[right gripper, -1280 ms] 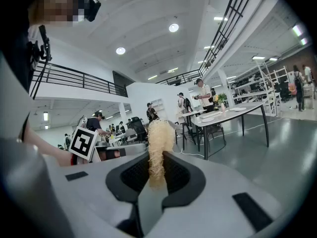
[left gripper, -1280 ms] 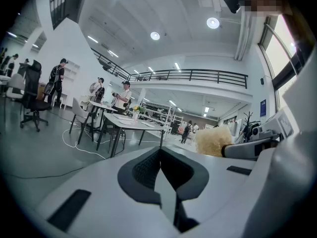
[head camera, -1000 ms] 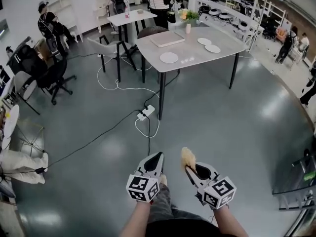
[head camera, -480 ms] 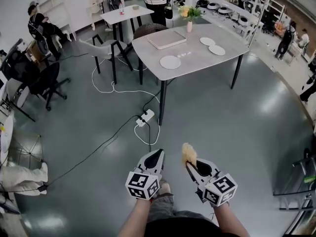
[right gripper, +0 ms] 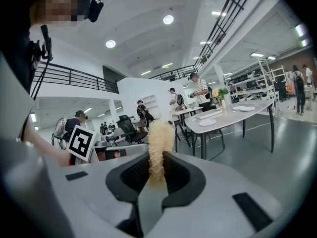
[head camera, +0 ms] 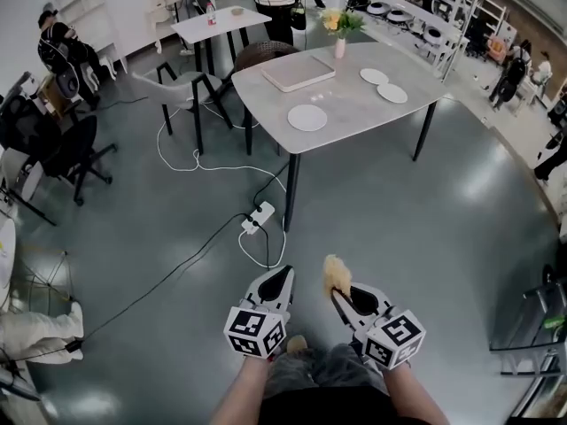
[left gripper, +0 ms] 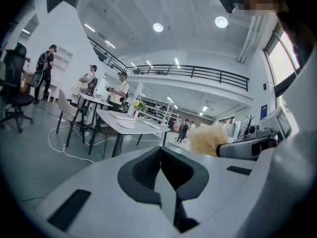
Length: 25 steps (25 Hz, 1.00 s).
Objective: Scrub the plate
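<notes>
Found L tongs (head camera: 282,277) low over grey floor (head camera: 425,211), jaws pressed together, nothing between. Found R tongs (head camera: 340,296) just beside, approx. same height, clamped on pale yellow fibrous scrubber (head camera: 335,275) sticking up past the tips. Confirmed same in R gripper view: scrubber (right gripper: 159,148) pinched between both jaw pads. Located plate (head camera: 306,118) on near part of grey desk (head camera: 354,118), well apart from both tongs, not in contact w/ scrubber. Noted 2nd plate (head camera: 392,93) and 3rd plate (head camera: 374,76) toward desk's far right, flat tray (head camera: 299,72) behind, vase w/ flowers (head camera: 339,27) at far edge. Noted power strip (head camera: 259,217) w/ cables on floor between desk and tongs.
</notes>
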Each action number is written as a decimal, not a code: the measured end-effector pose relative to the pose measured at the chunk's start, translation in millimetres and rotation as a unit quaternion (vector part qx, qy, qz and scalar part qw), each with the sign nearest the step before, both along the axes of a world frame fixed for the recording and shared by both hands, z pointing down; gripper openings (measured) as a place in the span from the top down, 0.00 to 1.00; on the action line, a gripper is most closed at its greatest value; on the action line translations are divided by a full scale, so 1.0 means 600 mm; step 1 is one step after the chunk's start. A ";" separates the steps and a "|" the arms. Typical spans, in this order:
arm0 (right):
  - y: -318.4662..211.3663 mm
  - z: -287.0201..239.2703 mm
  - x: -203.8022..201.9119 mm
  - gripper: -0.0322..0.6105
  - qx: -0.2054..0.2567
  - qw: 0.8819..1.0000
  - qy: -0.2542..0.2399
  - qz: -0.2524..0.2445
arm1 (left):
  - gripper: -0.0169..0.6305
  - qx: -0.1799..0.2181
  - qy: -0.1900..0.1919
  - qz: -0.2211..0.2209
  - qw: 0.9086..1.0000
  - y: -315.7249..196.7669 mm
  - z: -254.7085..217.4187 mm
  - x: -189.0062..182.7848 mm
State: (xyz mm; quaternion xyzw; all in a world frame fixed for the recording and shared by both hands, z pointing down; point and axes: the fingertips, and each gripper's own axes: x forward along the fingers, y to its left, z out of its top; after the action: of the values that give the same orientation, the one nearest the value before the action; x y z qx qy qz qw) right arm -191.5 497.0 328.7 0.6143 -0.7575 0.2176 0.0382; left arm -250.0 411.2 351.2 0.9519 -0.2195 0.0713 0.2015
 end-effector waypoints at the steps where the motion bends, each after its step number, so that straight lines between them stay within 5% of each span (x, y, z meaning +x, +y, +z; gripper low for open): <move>1: -0.006 -0.001 -0.002 0.84 0.000 1.000 -0.001 -0.001 | 0.95 -0.001 0.000 0.000 1.000 -0.004 0.000 0.000; 14: -0.079 0.004 0.032 0.84 0.009 0.999 -0.026 -0.019 | 0.95 -0.005 -0.012 -0.005 1.000 -0.066 0.005 0.039; 25: -0.207 0.015 0.137 0.84 0.004 0.998 -0.023 -0.055 | 0.95 -0.012 -0.020 -0.021 1.000 -0.177 0.016 0.153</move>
State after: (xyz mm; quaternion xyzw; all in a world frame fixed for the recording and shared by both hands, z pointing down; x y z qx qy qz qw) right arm -109.6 372.8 337.4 0.5668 -0.7915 0.2268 0.0300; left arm -158.1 305.1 361.1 0.9429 -0.2426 0.0888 0.2100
